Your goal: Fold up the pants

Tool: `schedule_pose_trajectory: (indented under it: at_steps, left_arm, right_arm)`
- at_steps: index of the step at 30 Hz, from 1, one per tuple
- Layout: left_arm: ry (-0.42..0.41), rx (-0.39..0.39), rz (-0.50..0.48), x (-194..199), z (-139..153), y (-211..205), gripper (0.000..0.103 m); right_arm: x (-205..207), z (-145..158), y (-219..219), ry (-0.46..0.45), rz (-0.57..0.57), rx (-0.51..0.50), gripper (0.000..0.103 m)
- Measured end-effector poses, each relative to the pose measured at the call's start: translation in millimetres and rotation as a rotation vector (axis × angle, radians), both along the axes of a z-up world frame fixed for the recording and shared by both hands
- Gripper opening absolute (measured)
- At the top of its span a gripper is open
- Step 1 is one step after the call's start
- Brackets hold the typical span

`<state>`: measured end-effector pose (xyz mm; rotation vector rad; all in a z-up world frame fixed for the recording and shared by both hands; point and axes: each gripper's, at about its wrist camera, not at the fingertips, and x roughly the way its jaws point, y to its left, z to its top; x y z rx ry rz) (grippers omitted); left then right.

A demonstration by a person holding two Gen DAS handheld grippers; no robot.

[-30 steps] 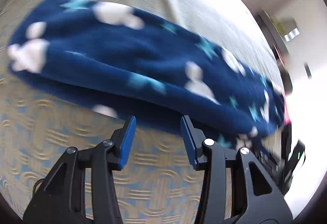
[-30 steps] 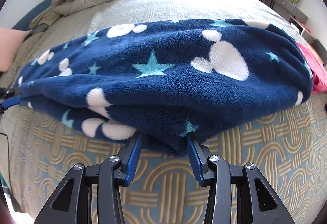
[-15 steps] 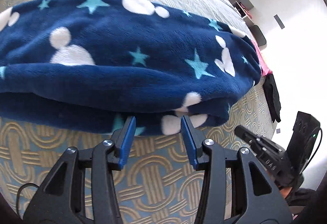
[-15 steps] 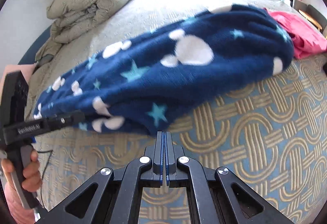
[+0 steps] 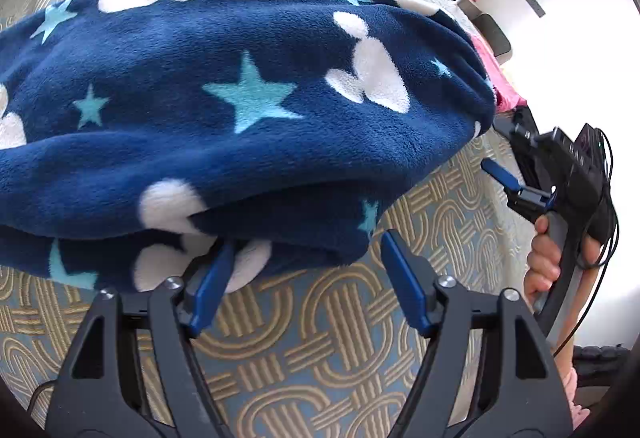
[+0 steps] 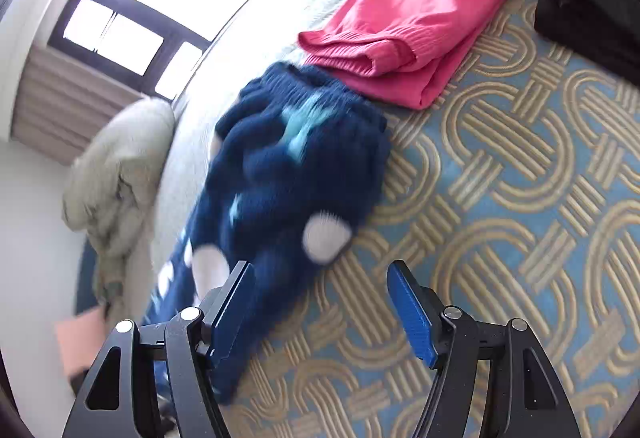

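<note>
Both tongs have just spread: left tongs [image 5: 304, 278] and right tongs [image 6: 320, 306] stand empty before the folded pants [image 5: 224, 110]; fold released.

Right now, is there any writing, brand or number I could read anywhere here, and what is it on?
None can be read.
The navy fleece pants carry only stars and white shapes, no words.
The pink folded garment shows no label.
The right gripper shows no legible marking.

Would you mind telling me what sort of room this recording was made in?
Most likely a bedroom: the navy fleece pants lie on a wide bed with a patterned bedspread, a rolled-up duvet sits at its far end, and a curtained window is behind.
</note>
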<state>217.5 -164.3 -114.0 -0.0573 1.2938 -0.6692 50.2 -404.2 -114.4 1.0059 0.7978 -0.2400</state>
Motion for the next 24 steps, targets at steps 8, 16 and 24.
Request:
schedule_pose_trajectory:
  at_steps: [8, 16, 24]
  left_arm:
    - [-0.113, 0.061, -0.012, -20.7, 3.5, -15.9, 0.075]
    - [-0.218, 0.124, -0.009, -14.9, 4.0, -26.7, 0.019]
    - [-0.316, 0.015, -0.135, -70.3, 80.7, -2.5, 0.018]
  right_arm:
    - [42.3, -8.3, -19.2, -0.017, 0.000, 0.004, 0.072]
    - [68.1, -8.3, -27.2, 0.037, 0.012, -0.010, 0.016]
    - [34.5, 69.1, 1.6, -0.046, 0.068, -0.208, 0.014]
